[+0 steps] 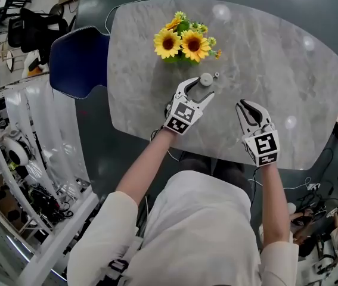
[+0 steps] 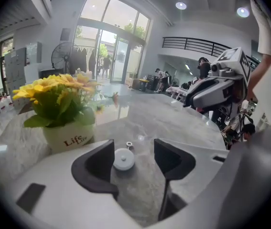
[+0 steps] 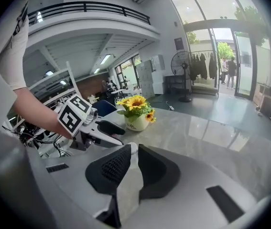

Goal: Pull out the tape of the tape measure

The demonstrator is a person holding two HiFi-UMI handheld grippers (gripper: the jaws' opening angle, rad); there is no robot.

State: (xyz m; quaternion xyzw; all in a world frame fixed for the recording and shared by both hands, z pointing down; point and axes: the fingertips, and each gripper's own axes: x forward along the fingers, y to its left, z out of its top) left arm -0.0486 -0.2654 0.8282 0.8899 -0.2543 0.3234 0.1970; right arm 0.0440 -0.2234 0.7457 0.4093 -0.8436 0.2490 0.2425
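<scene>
Marble table (image 1: 288, 70), head view: a small white round tape measure (image 1: 206, 80) lies flat just in front of the sunflowers (image 1: 182, 40), with its pull tab (image 1: 216, 75) just beside the case. No tape shows drawn out, so I'd judge the whole pull is yet to do.
Left gripper (image 1: 199, 89), head view: jaws spread, tips just short of the case; I can't see any contact.
Right gripper (image 1: 244, 106), head view: off to the right, apart from the case, holding nothing.
Left gripper view: the tape measure (image 2: 124, 159) sits on the table in line with the gap between the spread jaws, nearer the left one, with the tab (image 2: 129, 145) beyond it.
Right gripper view: jaws nearly together, with a narrow empty slit between them. A white bit past the tips may be the case.
</scene>
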